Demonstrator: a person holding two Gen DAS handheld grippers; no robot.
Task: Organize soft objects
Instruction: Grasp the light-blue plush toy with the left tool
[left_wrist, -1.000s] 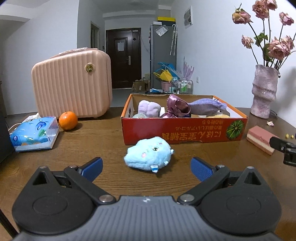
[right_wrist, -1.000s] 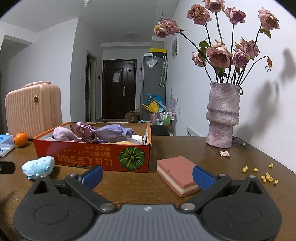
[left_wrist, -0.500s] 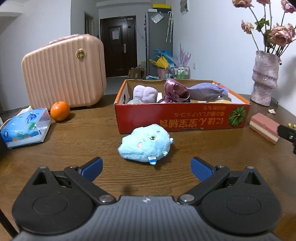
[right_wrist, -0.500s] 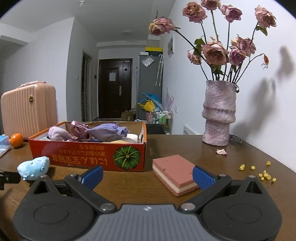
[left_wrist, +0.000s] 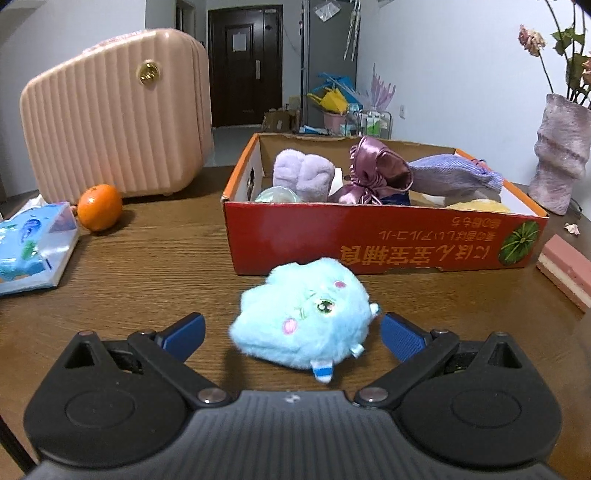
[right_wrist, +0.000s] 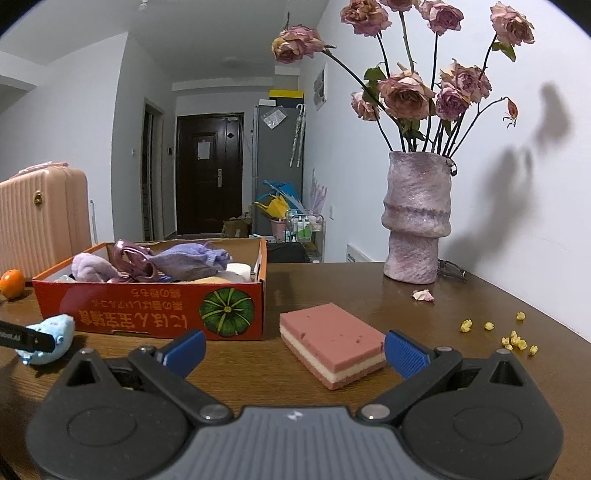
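Left wrist view: the left hand-held gripper (left_wrist: 291, 332) is spread wide, its blue ribbed pads on either side of a fluffy light-blue plush toy (left_wrist: 303, 321) without clearly gripping it; the right pad sits just beside the toy's fur. The toy lies on the dark wood-grain bench (left_wrist: 147, 266), just in front of a shallow red cardboard box (left_wrist: 384, 236) with printed lettering and a green pumpkin picture. Inside the box are a lilac fuzzy item (left_wrist: 303, 173), a shiny mauve satin pouch (left_wrist: 380, 173) and a purple knitted cloth (left_wrist: 454, 175). Toward the bench's left edge sit an orange (left_wrist: 99, 206), a blue tissue pack (left_wrist: 29, 251) and a ribbed pink hard-shell case (left_wrist: 114, 122).

Right wrist view: the right hand-held gripper (right_wrist: 293, 347) is also released wide, holding nothing. Its right pad is close beside a rectangular sponge (right_wrist: 332, 343), pink over a cream layer, lying flat on the bench. Beyond stands a rough mauve vase (right_wrist: 417, 218) of dried roses near the bench's far right corner, with small yellow crumbs (right_wrist: 513, 336) scattered by the right edge.
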